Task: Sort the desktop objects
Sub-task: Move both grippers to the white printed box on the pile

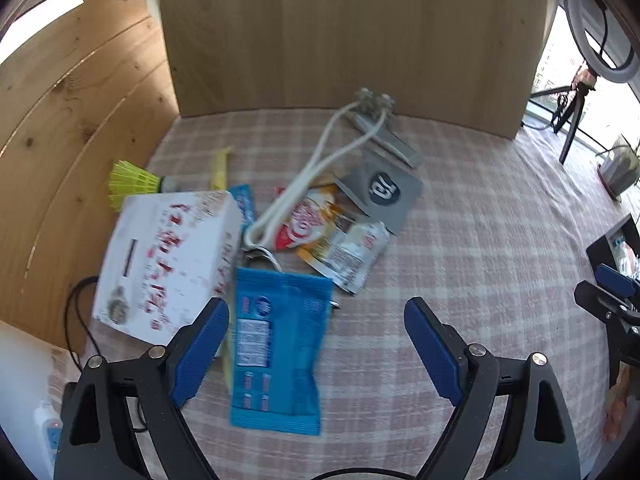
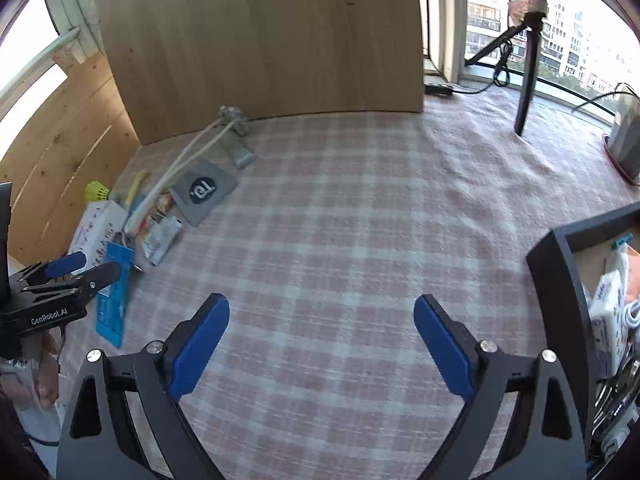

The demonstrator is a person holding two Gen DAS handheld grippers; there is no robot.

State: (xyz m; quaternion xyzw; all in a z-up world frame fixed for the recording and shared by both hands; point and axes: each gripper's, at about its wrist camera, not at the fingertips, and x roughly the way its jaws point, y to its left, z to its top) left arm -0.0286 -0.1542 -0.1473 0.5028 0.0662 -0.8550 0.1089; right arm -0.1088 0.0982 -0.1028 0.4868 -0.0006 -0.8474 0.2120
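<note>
Our left gripper point(image 1: 316, 344) hangs with jaws spread wide over the blue snack packet point(image 1: 280, 348), which lies flat on the checked tablecloth point(image 1: 480, 240) beside the white carton point(image 1: 168, 256); our right gripper point(image 2: 322, 340) is likewise agape, holding nothing, above bare cloth; the black tray point(image 2: 560, 280) sits at its right.

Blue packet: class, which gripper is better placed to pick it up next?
Left. The left gripper is open right over the blue packet, which lies between its fingers. The right gripper is open over bare cloth, nearer the black tray.
</note>
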